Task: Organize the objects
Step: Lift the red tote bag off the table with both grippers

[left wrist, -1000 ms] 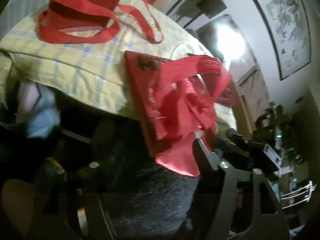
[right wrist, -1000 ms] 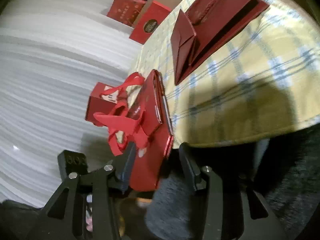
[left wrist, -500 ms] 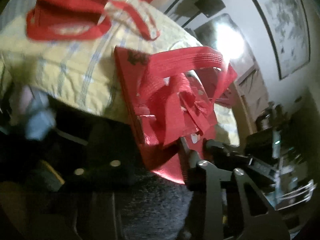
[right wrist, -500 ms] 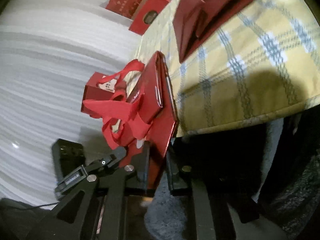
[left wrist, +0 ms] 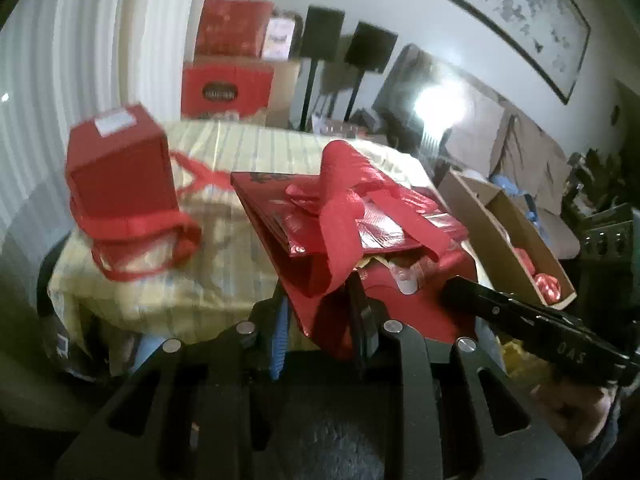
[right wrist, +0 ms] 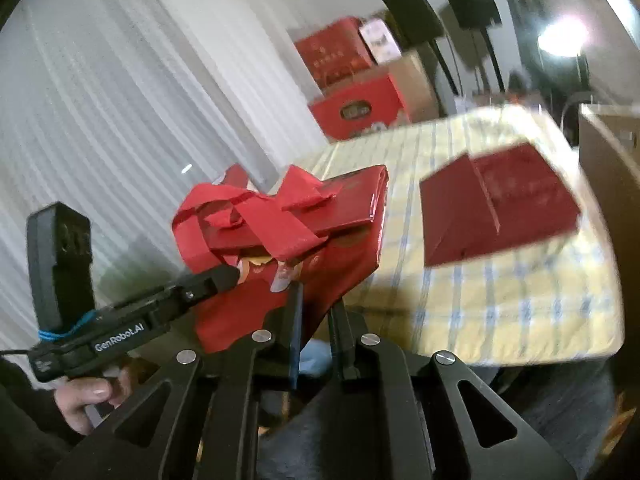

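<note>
A flat red gift bag with wide red ribbon handles hangs over the near edge of a table with a yellow checked cloth. My left gripper is shut on the bag's near edge. My right gripper is shut on the same bag from the other side. The right gripper shows in the left wrist view and the left gripper shows in the right wrist view.
A red box with a red strap stands on the table's left. A dark red folded bag lies on the cloth at the right. An open cardboard box sits right of the table. Red cartons are stacked behind.
Both grippers have swung round and levelled out with the red bag between them. The right gripper has closed tighter on the bag. The bag now lies flatter over the table edge.
</note>
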`<state>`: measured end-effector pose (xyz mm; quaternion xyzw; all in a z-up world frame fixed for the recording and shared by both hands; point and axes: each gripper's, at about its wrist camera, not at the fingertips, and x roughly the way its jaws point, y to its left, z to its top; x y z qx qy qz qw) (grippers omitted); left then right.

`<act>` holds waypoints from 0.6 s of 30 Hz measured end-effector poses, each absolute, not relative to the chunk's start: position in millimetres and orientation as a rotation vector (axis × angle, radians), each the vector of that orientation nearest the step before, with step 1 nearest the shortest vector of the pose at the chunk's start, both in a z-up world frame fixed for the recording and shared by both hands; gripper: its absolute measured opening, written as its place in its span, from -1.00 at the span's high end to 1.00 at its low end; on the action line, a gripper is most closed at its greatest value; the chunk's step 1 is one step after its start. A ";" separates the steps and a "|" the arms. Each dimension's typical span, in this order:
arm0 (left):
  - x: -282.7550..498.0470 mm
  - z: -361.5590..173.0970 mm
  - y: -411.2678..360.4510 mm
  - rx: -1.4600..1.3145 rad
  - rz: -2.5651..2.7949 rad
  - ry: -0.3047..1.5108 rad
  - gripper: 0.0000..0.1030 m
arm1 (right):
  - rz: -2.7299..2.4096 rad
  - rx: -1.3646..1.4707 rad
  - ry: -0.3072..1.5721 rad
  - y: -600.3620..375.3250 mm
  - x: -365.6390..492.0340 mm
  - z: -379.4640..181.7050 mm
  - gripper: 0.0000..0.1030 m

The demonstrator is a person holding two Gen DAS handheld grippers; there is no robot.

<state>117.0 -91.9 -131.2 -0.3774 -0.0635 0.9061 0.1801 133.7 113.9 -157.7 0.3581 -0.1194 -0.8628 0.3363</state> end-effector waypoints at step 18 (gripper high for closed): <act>122.5 -73.1 -71.3 -0.763 2.741 -0.045 0.52 | -2.403 0.589 0.013 124.3 146.7 -91.1 0.78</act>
